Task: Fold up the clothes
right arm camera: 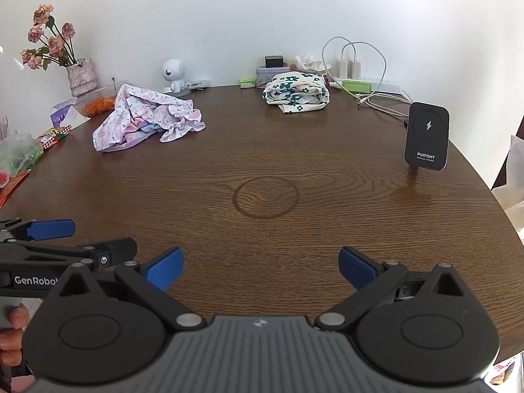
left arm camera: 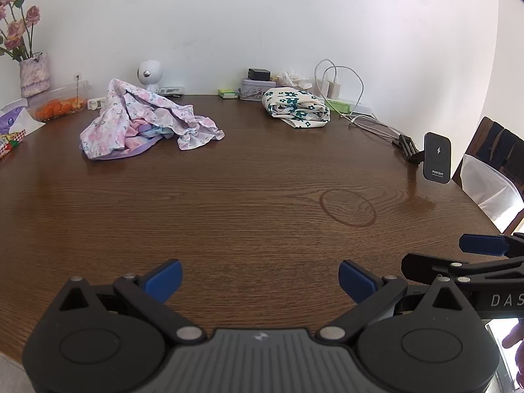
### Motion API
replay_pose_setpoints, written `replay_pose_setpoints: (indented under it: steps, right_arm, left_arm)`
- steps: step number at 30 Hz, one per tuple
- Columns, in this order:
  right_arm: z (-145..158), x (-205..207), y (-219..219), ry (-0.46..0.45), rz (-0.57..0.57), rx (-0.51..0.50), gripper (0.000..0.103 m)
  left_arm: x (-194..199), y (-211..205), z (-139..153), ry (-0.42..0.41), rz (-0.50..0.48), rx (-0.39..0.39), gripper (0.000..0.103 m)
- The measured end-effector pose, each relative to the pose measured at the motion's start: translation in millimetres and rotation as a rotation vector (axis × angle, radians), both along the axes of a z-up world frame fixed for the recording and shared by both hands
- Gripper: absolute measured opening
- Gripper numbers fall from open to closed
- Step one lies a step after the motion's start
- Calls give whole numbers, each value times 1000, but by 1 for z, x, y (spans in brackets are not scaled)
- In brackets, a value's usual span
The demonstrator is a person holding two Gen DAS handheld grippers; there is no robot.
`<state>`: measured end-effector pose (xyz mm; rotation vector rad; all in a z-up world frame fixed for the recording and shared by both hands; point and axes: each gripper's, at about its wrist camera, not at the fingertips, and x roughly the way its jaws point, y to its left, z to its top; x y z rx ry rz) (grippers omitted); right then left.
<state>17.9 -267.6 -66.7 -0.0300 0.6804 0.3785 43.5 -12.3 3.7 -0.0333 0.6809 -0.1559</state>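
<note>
Both tools, left tool [left arm camera: 260, 281] and right tool [right arm camera: 261, 268], hover spread apart over the bench [right arm camera: 262, 150], well short of the crumpled pink floral garment [right arm camera: 147, 116], apparently unfolded, left of the folded green-flowered cloth [right arm camera: 296, 93].

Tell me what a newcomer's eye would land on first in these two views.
Probably the crumpled pink floral garment at the far left of the wooden table, and the cream cloth with dark green flowers bundled near the far edge by the wall. Next, the black wireless charger standing upright on the right. Close up, the left gripper and right gripper hover over bare wood, jaws wide apart and holding nothing.
</note>
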Motion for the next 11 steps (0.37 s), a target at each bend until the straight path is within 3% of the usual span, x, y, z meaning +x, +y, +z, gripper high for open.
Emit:
replay_pose_setpoints:
  steps: [11]
  right_arm:
    - [-2, 1, 2, 7, -1, 1, 103]
  left_arm:
    - [-1, -1, 0, 2, -11, -12, 96]
